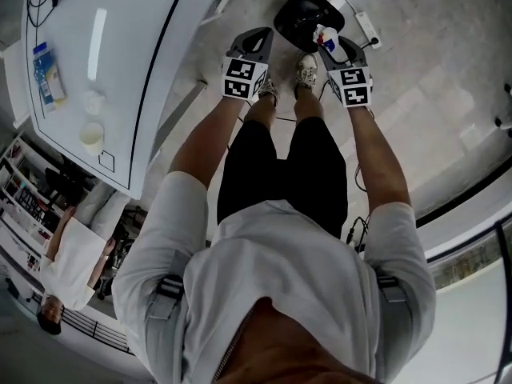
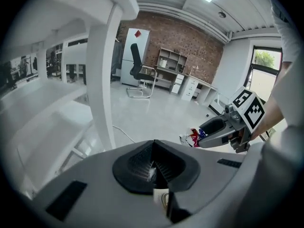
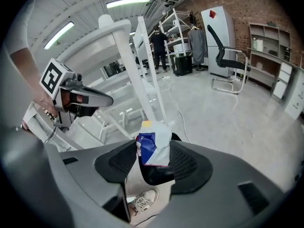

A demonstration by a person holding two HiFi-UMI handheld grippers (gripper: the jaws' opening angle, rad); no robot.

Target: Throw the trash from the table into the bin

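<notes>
Right claw (image 3: 153,161) pinches crumpled white, blue, red wrapper (image 3: 155,144).

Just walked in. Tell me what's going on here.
A person standing beside a white table holds a gripper in each hand, both pointed down toward the floor. The right gripper is clamped on a crumpled blue and white piece of trash, which in the head view sits at the edge of the black bin on the floor. The left gripper is shut and empty. A blue pack and a pale cup lie on the table, so more seems left to clear.
</notes>
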